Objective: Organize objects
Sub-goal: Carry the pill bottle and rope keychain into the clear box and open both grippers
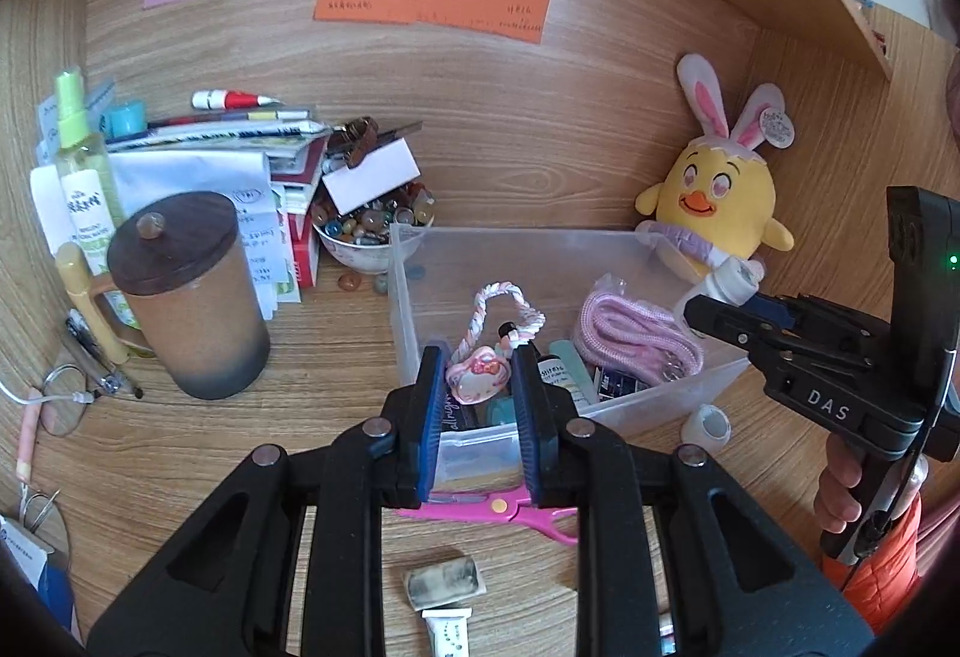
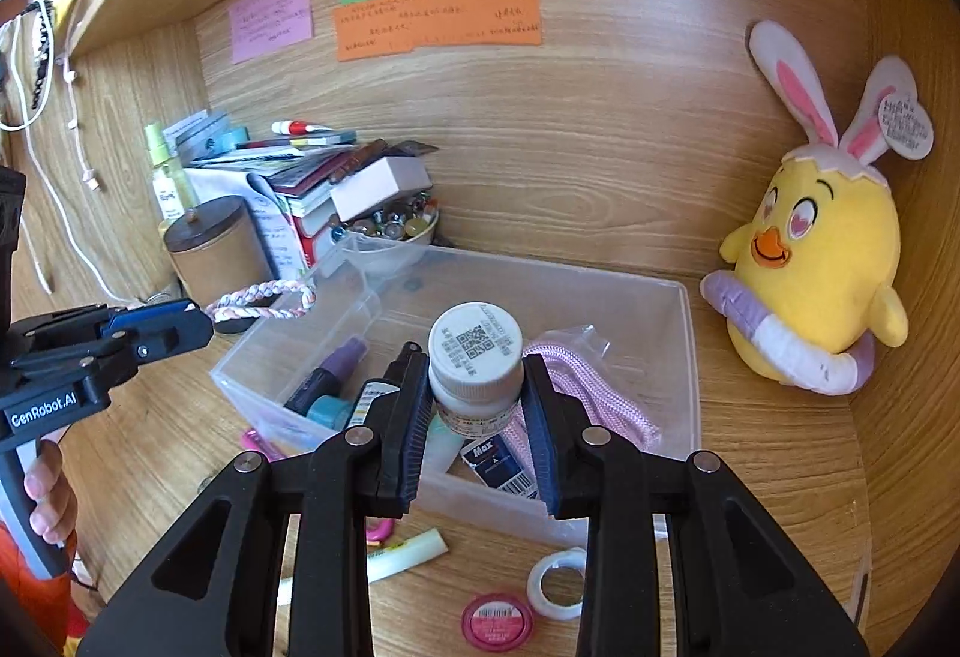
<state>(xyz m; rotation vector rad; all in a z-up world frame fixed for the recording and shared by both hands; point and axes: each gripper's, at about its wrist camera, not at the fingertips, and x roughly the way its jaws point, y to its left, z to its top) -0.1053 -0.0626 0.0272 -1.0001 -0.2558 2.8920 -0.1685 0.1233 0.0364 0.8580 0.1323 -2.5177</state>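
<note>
Two loads are hanging over the clear plastic box (image 2: 684,357) at once, and that is where your trouble is starting. Your right gripper (image 2: 477,405) is clenching a white pill bottle (image 2: 474,363) just under its cap, above the pink cord (image 2: 600,405) lying in the box, and the pads are biting only a narrow band of a smooth round wall, so any wrist tilt is risking the bottle rolling out and knocking the small items below. Your left gripper (image 1: 480,387) is pinching a pink keychain charm (image 1: 477,381) between its blue pads, with the braided pink-and-white loop (image 1: 504,309) trailing ahead of it over the near wall of the box; that loop is swinging free, and it is likely to be catching on the rim or draping outside if you let go too early. You are also working with both tools close together, so one is liable to be bumping the other as you lower. Smaller things are waiting outside the box: pink scissors (image 1: 510,510) beside its near wall, a tape roll (image 2: 558,576), a round pink tin (image 2: 497,621); a dropped bottle is likely to be scattering them. The yellow chick toy (image 2: 810,261) is sitting well clear to the right.
</note>
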